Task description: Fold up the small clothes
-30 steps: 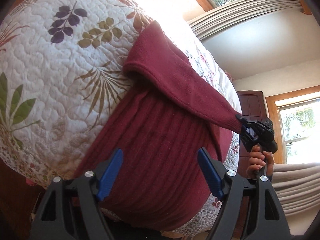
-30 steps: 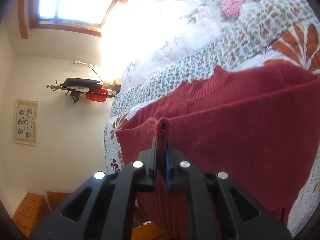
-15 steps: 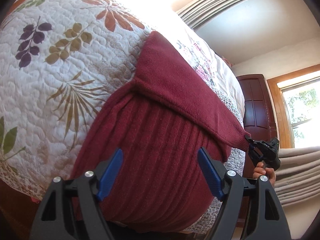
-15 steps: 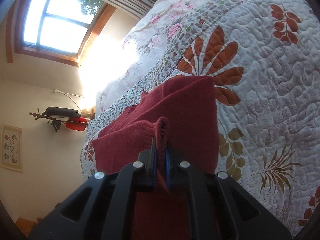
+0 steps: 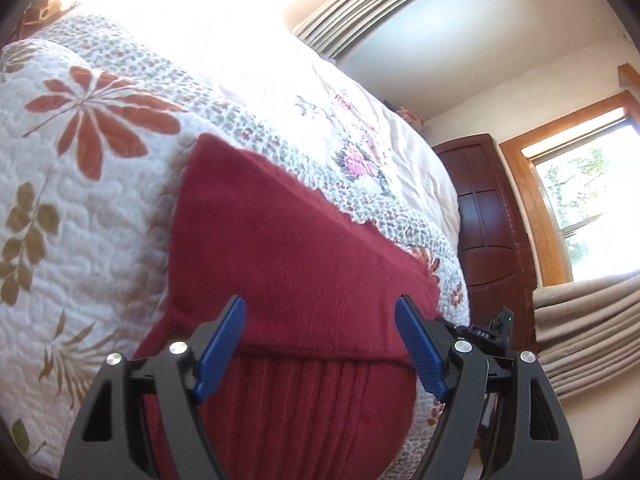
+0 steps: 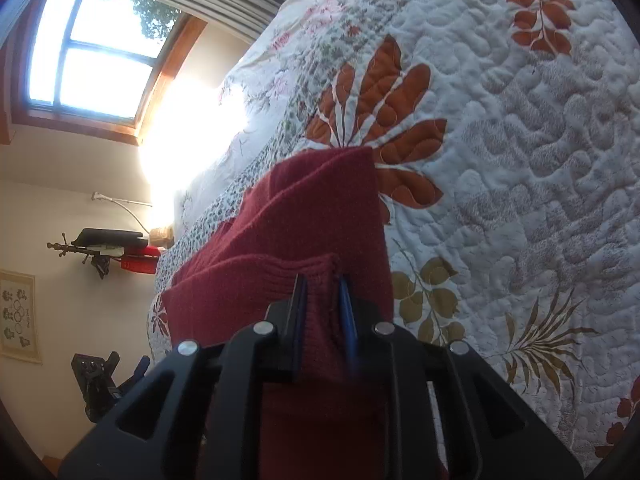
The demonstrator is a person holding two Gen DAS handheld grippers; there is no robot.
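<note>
Left wrist: our left gripper hangs wide open over the red sweater, folded on the quilt. Right wrist: our right gripper pinches the sweater's ribbed cuff, jaws narrow.

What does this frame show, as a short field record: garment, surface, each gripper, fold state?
garment: dark red knit sweater
surface: leaf-print quilt on a bed
left gripper: open, holding nothing, poised over the sweater
right gripper: shut on the sweater's ribbed edge
fold state: one part is folded over the ribbed body; folding not finished
</note>
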